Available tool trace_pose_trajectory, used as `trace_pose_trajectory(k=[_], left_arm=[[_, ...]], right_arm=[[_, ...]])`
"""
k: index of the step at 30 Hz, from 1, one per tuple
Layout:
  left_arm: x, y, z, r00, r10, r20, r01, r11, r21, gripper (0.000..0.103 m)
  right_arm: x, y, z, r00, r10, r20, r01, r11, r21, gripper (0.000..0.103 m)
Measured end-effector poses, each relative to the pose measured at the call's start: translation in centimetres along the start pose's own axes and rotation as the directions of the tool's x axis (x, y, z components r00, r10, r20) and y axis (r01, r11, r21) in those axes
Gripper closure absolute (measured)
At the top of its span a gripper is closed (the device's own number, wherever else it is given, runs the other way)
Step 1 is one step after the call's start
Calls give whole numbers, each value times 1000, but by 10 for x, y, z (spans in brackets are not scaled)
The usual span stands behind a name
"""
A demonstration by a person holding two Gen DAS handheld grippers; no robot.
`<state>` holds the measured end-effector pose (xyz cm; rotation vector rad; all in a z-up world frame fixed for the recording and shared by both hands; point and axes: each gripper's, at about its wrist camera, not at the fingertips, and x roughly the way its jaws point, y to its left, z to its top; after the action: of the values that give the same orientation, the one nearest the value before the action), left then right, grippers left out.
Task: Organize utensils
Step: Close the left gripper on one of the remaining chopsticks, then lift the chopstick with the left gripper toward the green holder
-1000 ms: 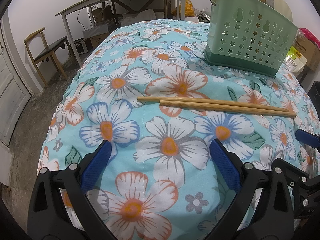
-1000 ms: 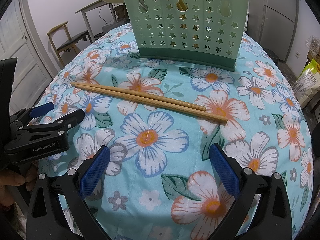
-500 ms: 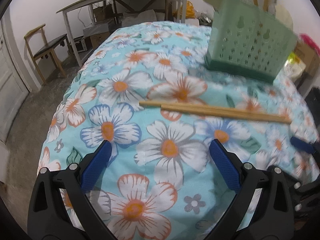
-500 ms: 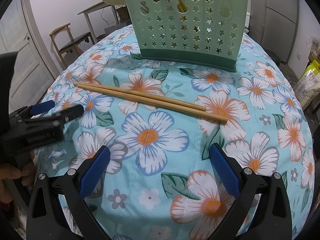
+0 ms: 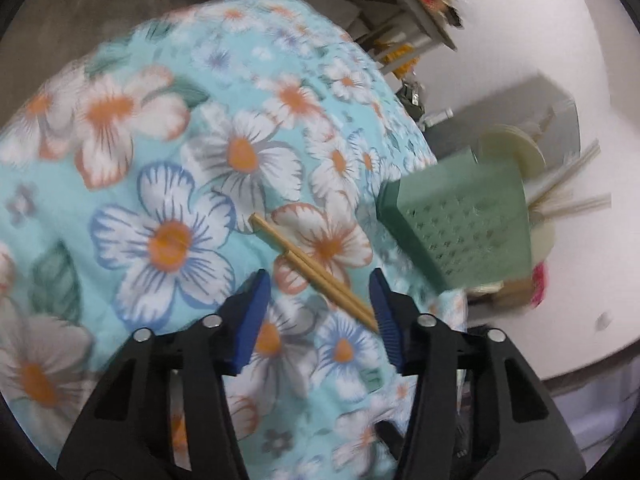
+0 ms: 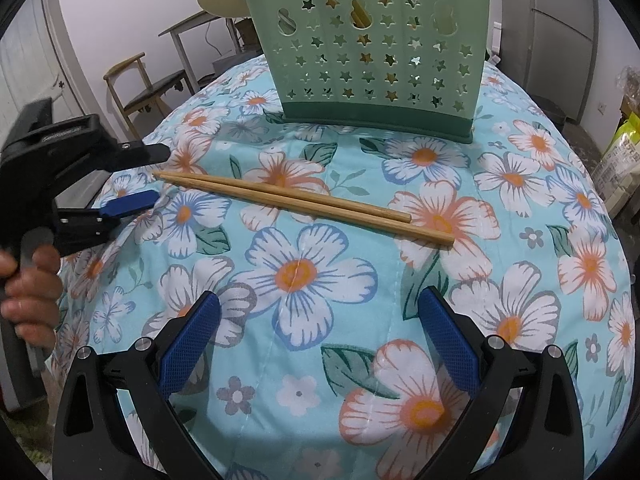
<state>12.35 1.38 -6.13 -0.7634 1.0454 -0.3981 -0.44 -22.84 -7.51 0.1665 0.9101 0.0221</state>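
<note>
1. Currently we are working the pick-up step: the pair of chopsticks (image 6: pixel 304 202) is lying side by side on the floral cloth (image 6: pixel 300 280), in front of the green utensil holder (image 6: pixel 372 52) and apart from it.
2. We are bringing the left gripper (image 5: pixel 318 300) to the thin tips of the pair — its jaws are closing, the sticks are passing between the blue pads (image 5: pixel 252 320), and we are not seeing the pads pressing on the wood yet. The left wrist view is blurred, so we are not judging contact finer than that.
3. We are keeping the right gripper (image 6: pixel 320 340) spread wide and empty, hanging over the cloth on the near side of the pair.
4. We are noting the holder as already stocked — sticks and a pale round utensil are showing above its rim.
5. Next, as we are judging it, the move is calling for a squeeze on both sticks together, a lift clear of the cloth, then a tip-down drop into a holder compartment.
6. We are expecting the risk at the grip: one stick could roll free and stay on the cloth.
</note>
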Motion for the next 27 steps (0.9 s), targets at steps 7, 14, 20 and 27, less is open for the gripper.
trace_pose_trajectory(k=[7,14,20,27], left_arm=[[18,8,9,999,-35,-6,34,994,-103,80],[15,17,4,997,-79,10,80,989,-122,91],[-15,30,-1,994,-105,22,107,980,-166,92],[-46,56,-16,990,-140,26,142,960,-241,92]], right_arm=[[2,5,1,999,-33,-8,33,999,0,6],[0,8,-3,998,-62,-11,62,998,1,6],[0,10,-5,997,-80,-12,80,997,-4,6],[-3,9,-9,996,-88,-10,88,996,-1,6]])
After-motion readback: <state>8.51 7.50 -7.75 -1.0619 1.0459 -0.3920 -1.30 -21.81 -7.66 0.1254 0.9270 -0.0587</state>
